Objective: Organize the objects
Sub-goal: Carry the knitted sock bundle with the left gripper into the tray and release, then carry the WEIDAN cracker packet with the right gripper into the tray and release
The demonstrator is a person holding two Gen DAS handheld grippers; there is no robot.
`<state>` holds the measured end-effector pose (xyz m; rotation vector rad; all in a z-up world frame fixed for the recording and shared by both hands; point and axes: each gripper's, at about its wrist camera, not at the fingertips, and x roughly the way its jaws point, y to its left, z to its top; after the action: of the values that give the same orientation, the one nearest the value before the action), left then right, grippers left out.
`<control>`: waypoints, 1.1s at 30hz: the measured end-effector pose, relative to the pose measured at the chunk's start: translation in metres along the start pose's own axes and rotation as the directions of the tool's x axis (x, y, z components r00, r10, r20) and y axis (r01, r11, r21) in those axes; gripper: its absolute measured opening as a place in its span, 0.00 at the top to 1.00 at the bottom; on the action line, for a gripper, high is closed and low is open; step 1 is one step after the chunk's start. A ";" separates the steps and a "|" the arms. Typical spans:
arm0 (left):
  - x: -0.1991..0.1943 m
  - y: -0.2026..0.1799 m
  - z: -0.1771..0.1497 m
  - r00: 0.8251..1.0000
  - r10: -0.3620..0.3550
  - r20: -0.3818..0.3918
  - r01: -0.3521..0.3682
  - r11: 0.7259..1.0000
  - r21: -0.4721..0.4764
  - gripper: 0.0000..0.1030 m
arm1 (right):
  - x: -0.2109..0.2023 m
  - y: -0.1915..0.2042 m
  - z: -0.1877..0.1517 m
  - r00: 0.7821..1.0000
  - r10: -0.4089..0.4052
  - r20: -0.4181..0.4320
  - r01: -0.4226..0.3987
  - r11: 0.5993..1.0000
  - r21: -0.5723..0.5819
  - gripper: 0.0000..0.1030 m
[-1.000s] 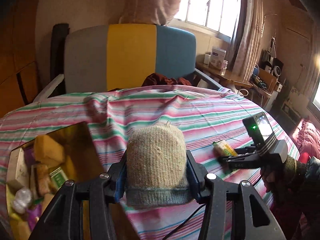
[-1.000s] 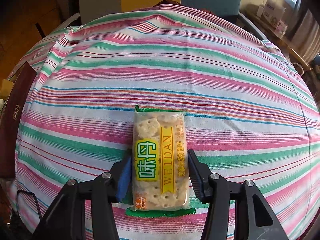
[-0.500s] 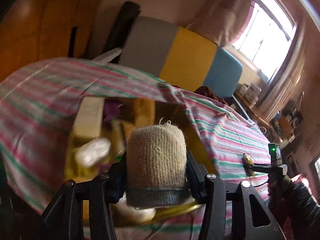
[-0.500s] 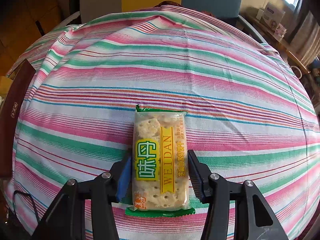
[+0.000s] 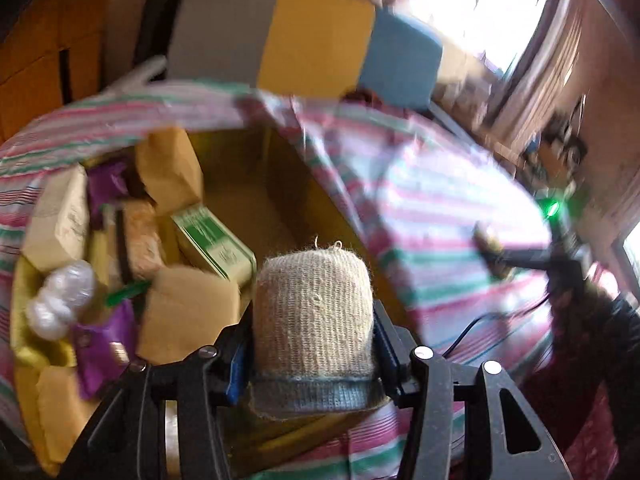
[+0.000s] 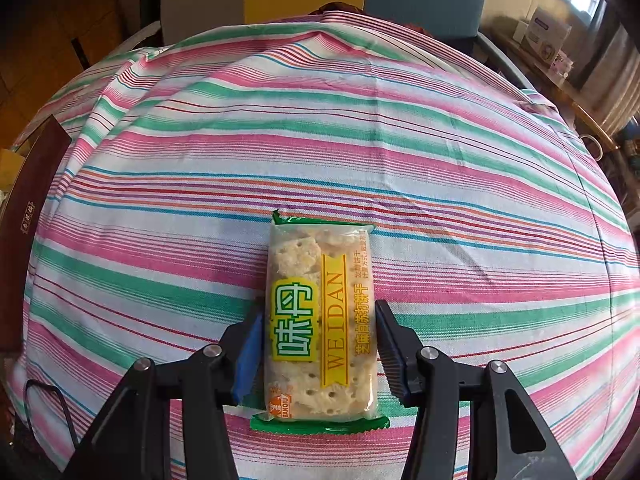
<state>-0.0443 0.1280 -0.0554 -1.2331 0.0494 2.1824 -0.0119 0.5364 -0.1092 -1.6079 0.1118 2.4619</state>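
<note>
The left hand-held gripper [image 5: 314,344], clamping the knitted roll [image 5: 314,312], has swung over the box [image 5: 256,200].

Left wrist view: heavy motion blur, window [image 5: 516,12] blown out top right, warm daylight, dim corners. Right wrist view: sharp, evenly lit striped cloth [image 6: 320,140], fisheye bulge at edges, dark vignette left side.

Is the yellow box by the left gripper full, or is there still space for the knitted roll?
Partly full. Packets and a small bottle crowd the left of the yellow box; bare floor shows on its right, ahead of the knitted roll.
</note>
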 end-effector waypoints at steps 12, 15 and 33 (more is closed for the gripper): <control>0.009 0.002 -0.010 0.999 0.037 -0.037 -0.038 0.999 -0.011 0.30 | -0.001 -0.001 0.001 1.000 0.003 -0.002 -0.003 1.000 -0.004 0.48; -0.009 0.002 -0.009 0.997 0.074 0.022 -0.074 0.997 -0.012 0.30 | -0.001 -0.001 0.000 1.000 -0.003 -0.001 0.003 1.000 -0.008 0.48; -0.089 0.022 -0.015 0.930 0.305 0.207 -0.294 0.952 -0.083 0.30 | -0.045 0.062 0.014 0.991 0.120 0.056 -0.122 0.992 0.040 0.54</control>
<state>-0.0121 0.0615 0.0005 -1.0616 0.0977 2.5881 -0.0201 0.4730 -0.0653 -1.5600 0.2605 2.5716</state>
